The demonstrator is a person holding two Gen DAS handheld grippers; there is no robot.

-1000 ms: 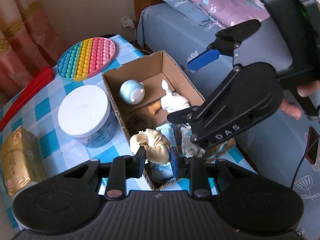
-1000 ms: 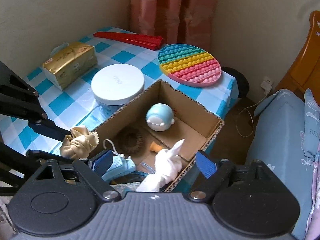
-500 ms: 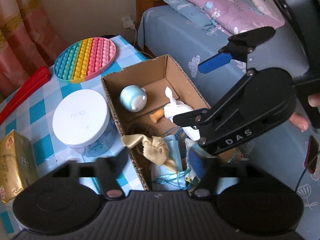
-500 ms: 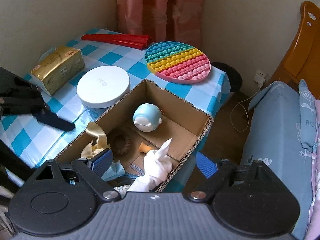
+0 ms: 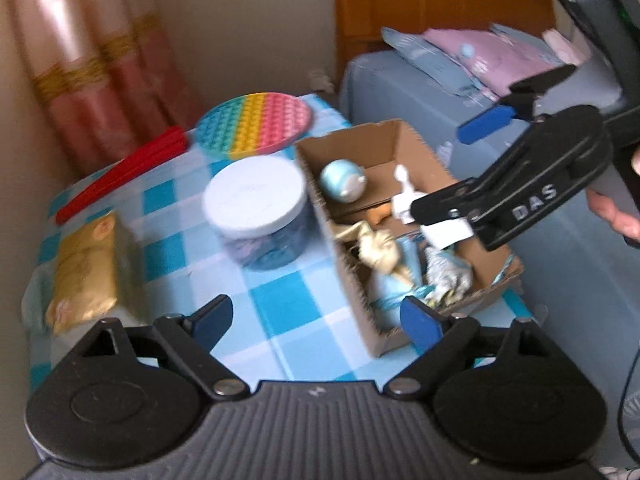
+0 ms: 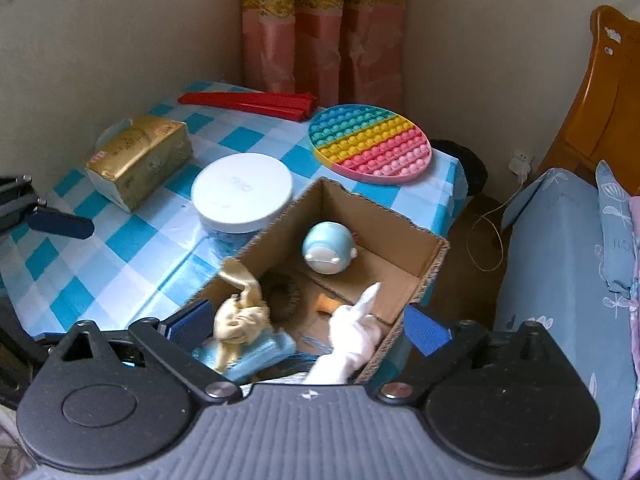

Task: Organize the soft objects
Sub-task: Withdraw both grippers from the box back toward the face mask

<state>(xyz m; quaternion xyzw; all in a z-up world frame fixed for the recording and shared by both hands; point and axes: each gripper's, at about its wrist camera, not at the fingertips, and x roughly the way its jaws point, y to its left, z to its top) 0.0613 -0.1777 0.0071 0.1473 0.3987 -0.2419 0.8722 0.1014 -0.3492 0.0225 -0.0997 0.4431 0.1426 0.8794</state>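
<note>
Now, left gripper (image 5: 316, 314): spread, its jaws have just been opening; nothing between them.
Right gripper (image 6: 308, 326): spread wide, jaws just opened further, over the box's near end, pinching nothing.
Cream cloth toy (image 6: 240, 312): inside the cardboard box (image 6: 432, 268), at 9 o'clock of the white plush (image 6: 352, 328), draped on the left wall.
Handling: likely light, limp, crushable; take it at its knotted middle.

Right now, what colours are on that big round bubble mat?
The bubble mat has rainbow bands: teal, yellow, orange and pink, clearest from the right wrist view.
</note>
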